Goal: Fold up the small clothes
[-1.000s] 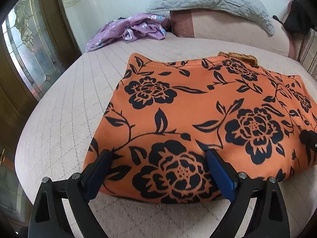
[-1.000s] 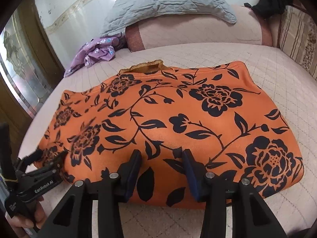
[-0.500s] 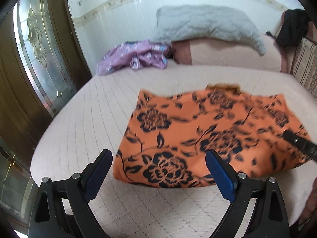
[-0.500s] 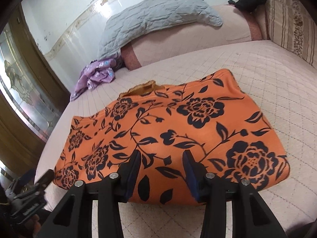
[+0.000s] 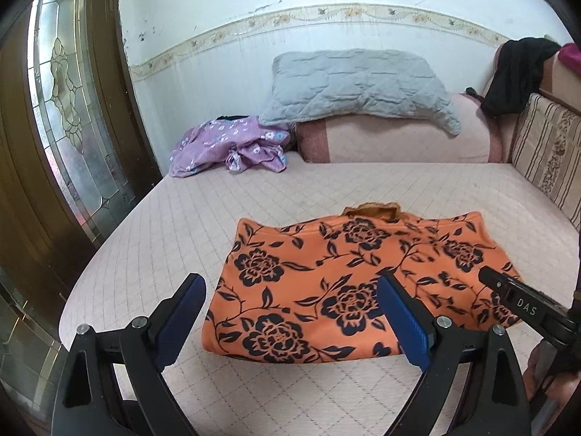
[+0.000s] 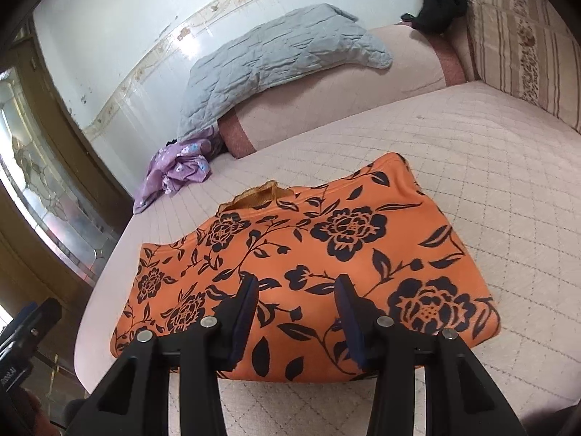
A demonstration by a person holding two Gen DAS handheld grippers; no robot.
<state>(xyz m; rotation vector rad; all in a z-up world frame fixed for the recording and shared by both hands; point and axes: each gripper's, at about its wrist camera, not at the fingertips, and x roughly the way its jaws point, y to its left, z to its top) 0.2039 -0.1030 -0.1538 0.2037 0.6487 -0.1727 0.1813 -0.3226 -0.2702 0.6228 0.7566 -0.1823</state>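
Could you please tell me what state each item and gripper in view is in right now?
Orange floral garment: folded into a flat rectangle on the bed, held by neither gripper.
Purple floral garment: crumpled, unfolded, near the wall.
Grey quilted pillow: lying on the pink bolster.
Left gripper: open, empty.
Right gripper: open, empty.

Bed cover (image 5: 363, 189) is bare on all sides of the folded orange garment (image 5: 345, 283): open strip at the near edge, wide clear area behind it and to the right. Far end blocked by pink bolster (image 5: 399, 141) with grey pillow (image 5: 356, 87) on top, purple clothes (image 5: 232, 145) at far-left corner. Striped cushion (image 6: 523, 43) walls the right side, glazed door (image 5: 72, 109) close on the left
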